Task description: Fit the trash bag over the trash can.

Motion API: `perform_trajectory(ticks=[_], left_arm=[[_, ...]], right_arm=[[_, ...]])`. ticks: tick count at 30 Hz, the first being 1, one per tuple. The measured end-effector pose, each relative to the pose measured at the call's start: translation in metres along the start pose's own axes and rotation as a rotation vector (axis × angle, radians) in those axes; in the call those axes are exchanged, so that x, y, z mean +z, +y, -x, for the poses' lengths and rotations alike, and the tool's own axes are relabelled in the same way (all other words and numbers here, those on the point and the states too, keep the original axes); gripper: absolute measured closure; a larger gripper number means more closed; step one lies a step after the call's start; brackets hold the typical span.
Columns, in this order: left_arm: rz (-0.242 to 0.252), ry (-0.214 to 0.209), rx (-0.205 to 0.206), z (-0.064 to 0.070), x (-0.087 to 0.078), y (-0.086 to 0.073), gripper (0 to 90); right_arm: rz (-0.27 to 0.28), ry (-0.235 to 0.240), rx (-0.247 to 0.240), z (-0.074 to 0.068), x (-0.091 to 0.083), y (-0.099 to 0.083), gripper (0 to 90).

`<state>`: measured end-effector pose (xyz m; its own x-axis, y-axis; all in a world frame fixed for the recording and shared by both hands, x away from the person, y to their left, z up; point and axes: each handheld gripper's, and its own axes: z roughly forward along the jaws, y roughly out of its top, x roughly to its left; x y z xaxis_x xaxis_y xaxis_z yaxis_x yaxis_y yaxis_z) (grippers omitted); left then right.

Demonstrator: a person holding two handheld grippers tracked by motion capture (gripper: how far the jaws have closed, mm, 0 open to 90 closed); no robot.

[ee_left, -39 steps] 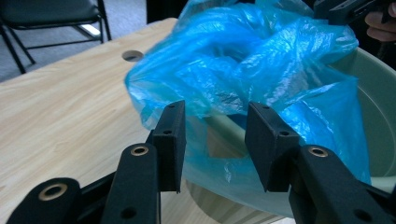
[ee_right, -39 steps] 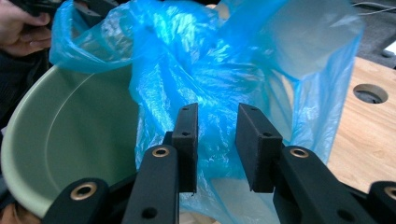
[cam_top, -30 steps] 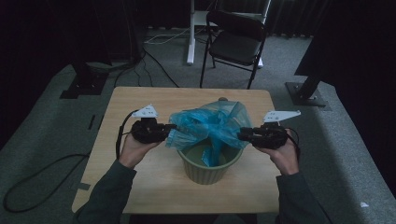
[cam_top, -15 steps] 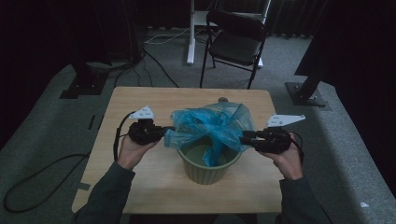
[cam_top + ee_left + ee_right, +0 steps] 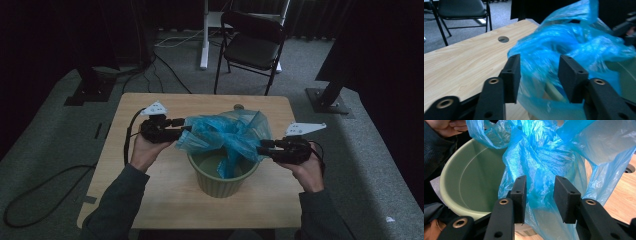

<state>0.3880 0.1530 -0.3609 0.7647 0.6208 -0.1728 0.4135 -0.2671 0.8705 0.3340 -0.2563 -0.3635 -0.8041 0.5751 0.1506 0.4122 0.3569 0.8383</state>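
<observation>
Over the green bin [image 5: 223, 175] mid-desk [image 5: 150, 200], the blue bag [image 5: 227, 135] is a crumpled heap, so its opening is hard to make out. It's stretched sideways, 9 to 3 o'clock. The left gripper [image 5: 184, 127] and right gripper [image 5: 261, 146] point inward, both released, film sitting loose between the jaws.

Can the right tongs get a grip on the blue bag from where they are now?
Probably yes. The right tongs stand open with a fold of the blue bag already between the jaws, above the green bin; nothing blocks closing.
</observation>
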Motion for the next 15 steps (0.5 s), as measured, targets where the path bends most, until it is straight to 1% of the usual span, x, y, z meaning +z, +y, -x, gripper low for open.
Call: perform_trajectory(ticks=[2, 7, 8, 9, 10, 12, 13, 14, 15], left_arm=[[-0.005, -0.007, -0.012, -0.001, 0.007, 0.001, 50.0], [-0.049, 0.008, -0.009, -0.001, 0.021, 0.002, 50.1], [-0.057, 0.004, -0.009, -0.001, 0.023, 0.002, 52.9], [-0.065, 0.001, -0.011, -0.001, 0.024, 0.002, 58.3], [-0.074, 0.001, -0.003, 0.0, 0.025, 0.002, 63.9], [-0.079, -0.019, 0.015, 0.002, 0.025, 0.001, 75.1], [-0.079, -0.008, 0.022, 0.004, 0.024, 0.001, 77.7], [-0.079, -0.001, 0.026, 0.005, 0.023, 0.001, 78.5], [-0.074, -0.002, 0.023, 0.005, 0.021, 0.002, 80.0]], right_arm=[[-0.001, -0.001, -0.001, 0.0, 0.0, 0.0, 62.3], [-0.005, -0.002, -0.006, 0.0, 0.001, 0.0, 62.4], [-0.006, -0.004, -0.008, 0.0, 0.001, 0.0, 62.4], [-0.007, -0.005, -0.01, 0.0, 0.001, 0.0, 62.4], [-0.009, -0.007, -0.012, 0.0, 0.001, 0.0, 62.5], [-0.011, -0.01, -0.013, 0.0, 0.001, 0.0, 62.8], [-0.011, -0.011, -0.013, 0.0, 0.001, 0.0, 63.1], [-0.011, -0.013, -0.012, -0.001, 0.0, 0.0, 63.4], [-0.011, -0.013, -0.011, -0.001, 0.0, -0.001, 64.0]])
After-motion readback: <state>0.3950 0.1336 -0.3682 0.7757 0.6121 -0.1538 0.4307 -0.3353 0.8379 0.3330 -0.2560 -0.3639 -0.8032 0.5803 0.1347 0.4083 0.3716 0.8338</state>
